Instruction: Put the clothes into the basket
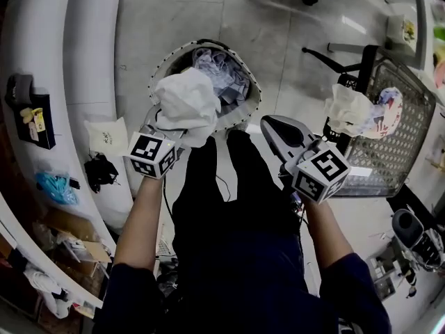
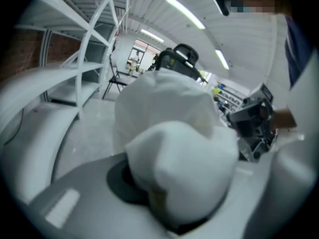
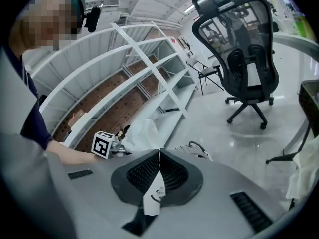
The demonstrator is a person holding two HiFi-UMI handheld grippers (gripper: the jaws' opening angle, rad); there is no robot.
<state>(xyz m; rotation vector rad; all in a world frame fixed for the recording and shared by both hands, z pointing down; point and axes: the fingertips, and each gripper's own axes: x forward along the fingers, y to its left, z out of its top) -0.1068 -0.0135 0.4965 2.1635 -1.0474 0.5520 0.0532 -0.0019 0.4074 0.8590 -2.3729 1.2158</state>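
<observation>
In the head view my left gripper (image 1: pixel 167 132) is shut on a bunched white garment (image 1: pixel 185 105), held just over the near rim of a round basket (image 1: pixel 161 62). Several crumpled clothes (image 1: pixel 221 72) lie in that basket. In the left gripper view the white garment (image 2: pixel 179 153) fills the space between the jaws and hides the fingertips. My right gripper (image 1: pixel 268 122) hovers to the right of the basket, jaws pressed together (image 3: pixel 159 156), with no garment hanging from it. A white cloth (image 1: pixel 348 108) and a patterned cloth (image 1: pixel 386 113) lie on a wire mesh cart (image 1: pixel 403 145) at the right.
White curved shelving (image 1: pixel 49 82) runs along the left, with a black item (image 1: pixel 101 170) and a white sheet (image 1: pixel 108 136) on it. A black office chair (image 3: pixel 240 49) stands on the glossy floor beyond the cart. The person's dark trousers (image 1: pixel 229 200) are right behind the basket.
</observation>
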